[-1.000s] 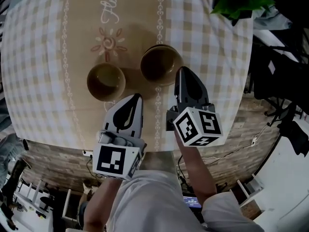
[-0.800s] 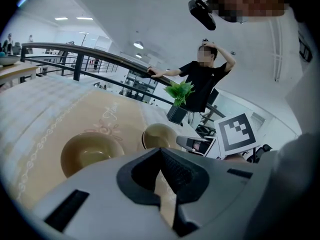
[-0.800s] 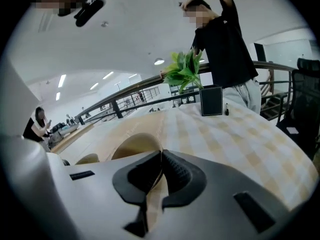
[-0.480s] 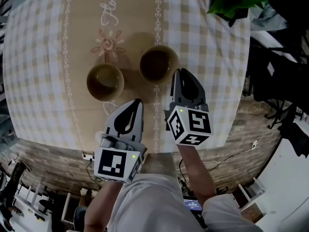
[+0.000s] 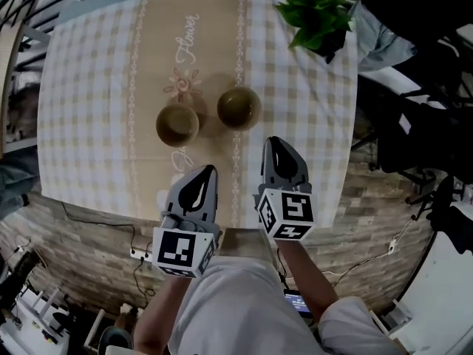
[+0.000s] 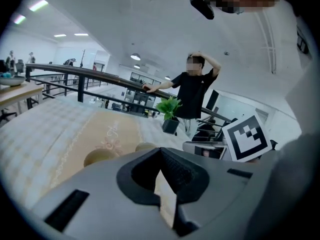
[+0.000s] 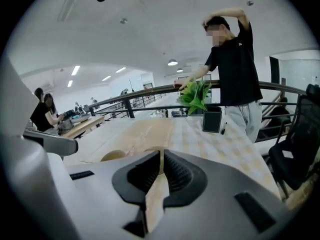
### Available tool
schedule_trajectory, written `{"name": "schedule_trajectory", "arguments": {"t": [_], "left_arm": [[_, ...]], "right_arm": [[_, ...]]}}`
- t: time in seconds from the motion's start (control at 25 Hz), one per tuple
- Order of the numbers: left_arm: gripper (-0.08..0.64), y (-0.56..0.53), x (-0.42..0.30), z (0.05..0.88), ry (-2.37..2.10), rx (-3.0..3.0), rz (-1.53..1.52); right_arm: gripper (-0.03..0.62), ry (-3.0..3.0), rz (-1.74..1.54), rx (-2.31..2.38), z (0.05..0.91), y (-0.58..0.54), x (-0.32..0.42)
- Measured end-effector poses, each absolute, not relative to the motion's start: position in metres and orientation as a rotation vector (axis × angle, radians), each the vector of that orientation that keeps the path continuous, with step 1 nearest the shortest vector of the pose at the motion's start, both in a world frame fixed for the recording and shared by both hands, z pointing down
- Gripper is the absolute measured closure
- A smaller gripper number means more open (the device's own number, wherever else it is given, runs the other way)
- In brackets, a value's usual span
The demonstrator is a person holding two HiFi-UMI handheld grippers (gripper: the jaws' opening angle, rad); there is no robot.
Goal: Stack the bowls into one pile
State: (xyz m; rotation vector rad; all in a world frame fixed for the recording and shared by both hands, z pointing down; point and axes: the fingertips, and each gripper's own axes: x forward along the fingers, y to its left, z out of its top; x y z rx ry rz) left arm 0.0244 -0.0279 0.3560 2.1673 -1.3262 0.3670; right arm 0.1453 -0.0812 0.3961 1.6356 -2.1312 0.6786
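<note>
I'm holding my left tongs and right tongs over the near edge of the worktop, both pressed together and pinching nothing. Just ahead, the left bowl and right bowl are sitting side by side, unstacked.

Taking the potted plant as our mark, we see only the rims of the nearer bowl and the farther bowl; the left gripper hides the rest. In the head view, both bowls' insides are too dim for us to tell. The table edge opposite the plant lies partly behind the left gripper and the right gripper.
</note>
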Motion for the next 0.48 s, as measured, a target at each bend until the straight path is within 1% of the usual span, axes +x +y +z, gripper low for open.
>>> {"name": "schedule_trajectory", "arguments": {"t": [0.16, 0.32, 0.48], "left_arm": [[0.541, 0.015, 0.019, 0.318, -1.321, 2.146, 0.338], [0.541, 0.027, -0.003, 0.294, -1.257, 2.247, 0.350], [0.541, 0.034, -0.053, 0.273, -1.133, 2.366, 0.319]], "right_arm": [[0.552, -2.143, 0.674, 1.603, 0.354, -0.034, 0.143], [0.552, -2.110, 0.677, 1.705, 0.324, -0.007, 0.129], [0.552, -2.038, 0.689, 1.866, 0.307, 0.017, 0.081]]}}
